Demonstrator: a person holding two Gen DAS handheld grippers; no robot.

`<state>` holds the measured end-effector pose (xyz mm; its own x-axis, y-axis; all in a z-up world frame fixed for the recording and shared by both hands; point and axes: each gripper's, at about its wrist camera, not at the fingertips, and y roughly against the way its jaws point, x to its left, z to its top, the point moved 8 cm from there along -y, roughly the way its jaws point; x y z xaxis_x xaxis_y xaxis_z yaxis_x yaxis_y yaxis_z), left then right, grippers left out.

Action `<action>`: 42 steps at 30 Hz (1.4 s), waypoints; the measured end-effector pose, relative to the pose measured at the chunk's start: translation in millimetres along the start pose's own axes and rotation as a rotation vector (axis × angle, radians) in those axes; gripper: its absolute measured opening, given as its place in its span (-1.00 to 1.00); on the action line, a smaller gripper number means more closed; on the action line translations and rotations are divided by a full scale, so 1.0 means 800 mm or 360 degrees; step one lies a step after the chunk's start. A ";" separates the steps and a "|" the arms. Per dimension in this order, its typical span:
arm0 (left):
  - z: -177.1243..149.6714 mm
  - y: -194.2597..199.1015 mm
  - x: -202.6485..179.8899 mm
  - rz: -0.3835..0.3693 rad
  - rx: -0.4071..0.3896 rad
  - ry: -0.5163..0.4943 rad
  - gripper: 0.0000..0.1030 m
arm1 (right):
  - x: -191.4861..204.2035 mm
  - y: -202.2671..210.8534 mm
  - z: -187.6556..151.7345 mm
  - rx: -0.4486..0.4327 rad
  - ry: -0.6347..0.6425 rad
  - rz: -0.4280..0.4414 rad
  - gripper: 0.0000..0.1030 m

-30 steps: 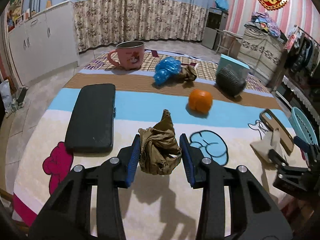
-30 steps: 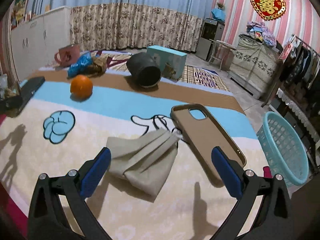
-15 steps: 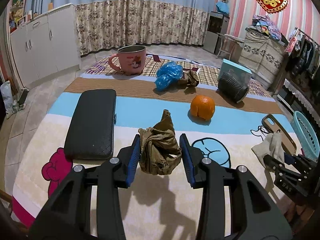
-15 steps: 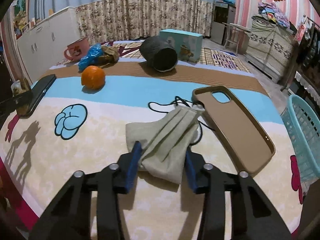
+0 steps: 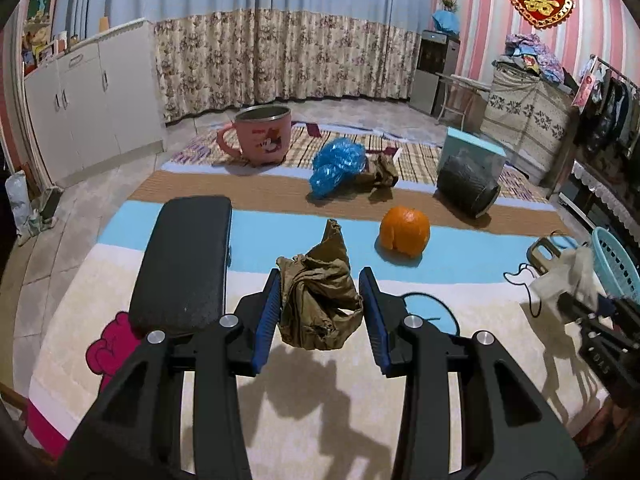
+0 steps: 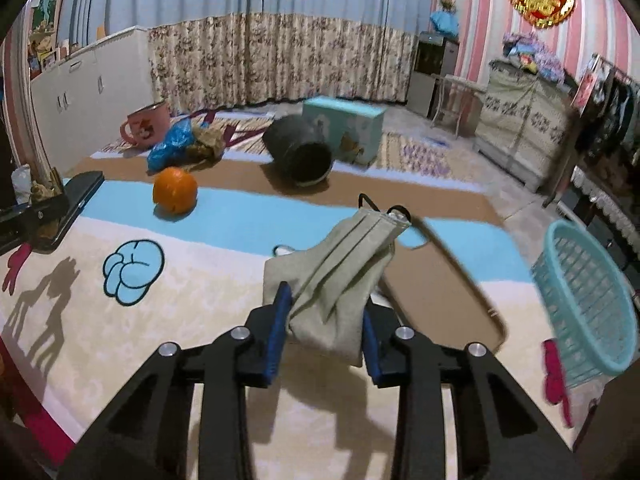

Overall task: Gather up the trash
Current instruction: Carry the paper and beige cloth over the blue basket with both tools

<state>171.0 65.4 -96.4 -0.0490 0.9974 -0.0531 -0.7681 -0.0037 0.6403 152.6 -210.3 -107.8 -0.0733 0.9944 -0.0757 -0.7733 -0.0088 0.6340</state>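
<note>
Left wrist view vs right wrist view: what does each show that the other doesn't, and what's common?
Left wrist only: its left gripper clamping crumpled brown paper.
Right wrist only: its right gripper, jaws just closed on a face mask; the teal basket nearly whole.
Both: orange, pink mug, blue bag, black case.

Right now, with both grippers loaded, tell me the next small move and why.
Probably swing the right gripper toward the basket at its right. Its jaws have just been closing and now pinch the mask, which hangs clear of the blanket. The left gripper already holds the brown wad; nothing is binned yet.
</note>
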 end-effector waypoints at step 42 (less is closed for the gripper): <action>0.060 0.039 -0.213 -0.0196 -0.0281 -0.0298 -0.26 | -0.250 0.094 0.031 -0.0152 -0.0215 -0.0351 -0.36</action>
<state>185.9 -101.2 -30.6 0.1575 0.9870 0.0310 -0.8612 0.1219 0.4935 124.8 -407.1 -26.1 0.1833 0.9783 -0.0962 -0.8176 0.2061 0.5377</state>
